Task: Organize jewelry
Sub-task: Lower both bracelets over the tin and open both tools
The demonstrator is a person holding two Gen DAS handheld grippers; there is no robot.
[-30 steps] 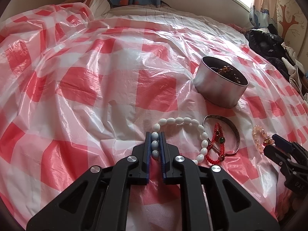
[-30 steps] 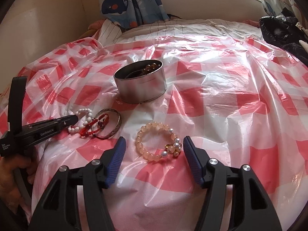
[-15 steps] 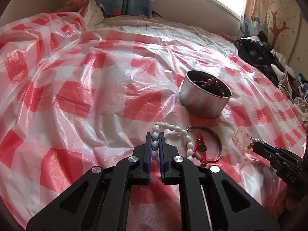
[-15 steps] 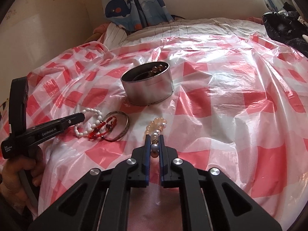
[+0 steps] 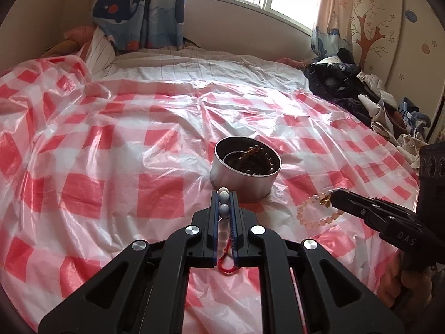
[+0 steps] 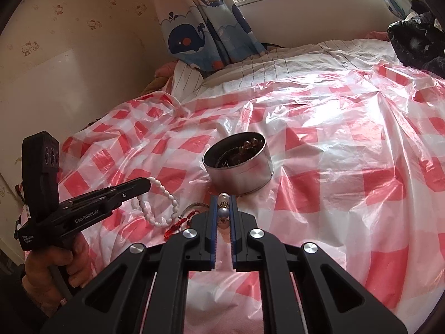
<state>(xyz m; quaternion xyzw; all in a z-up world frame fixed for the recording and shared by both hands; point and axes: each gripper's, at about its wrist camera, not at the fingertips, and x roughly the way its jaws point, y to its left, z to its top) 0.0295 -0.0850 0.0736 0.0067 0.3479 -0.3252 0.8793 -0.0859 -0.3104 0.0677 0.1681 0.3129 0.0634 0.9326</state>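
My left gripper [image 5: 224,193] is shut on a white bead bracelet [image 5: 224,210]. In the right wrist view that bracelet [image 6: 164,203] hangs off the sheet from the left gripper [image 6: 147,185]. My right gripper [image 6: 223,199] is shut on a pink bead bracelet [image 6: 223,213] at its pearl end. From the left wrist view the pink loop [image 5: 303,218] dangles from the right gripper [image 5: 333,194]. A round metal tin [image 5: 244,175] [image 6: 239,164] holding brown beads stands just beyond both grippers. A red cord bracelet [image 6: 173,228] and a silver bangle [image 6: 194,204] lie on the sheet, partly hidden.
A red-and-white checked plastic sheet [image 5: 111,167] covers the bed. Dark clothes [image 5: 342,83] are piled along the right edge by a wall. A whale-print curtain [image 6: 194,36] and a window stand at the head of the bed. A hand [image 6: 55,264] grips the left tool.
The right gripper went from open around the pink bracelet to shut on it. Both grippers then rose, lifting their bracelets off the sheet toward the tin.
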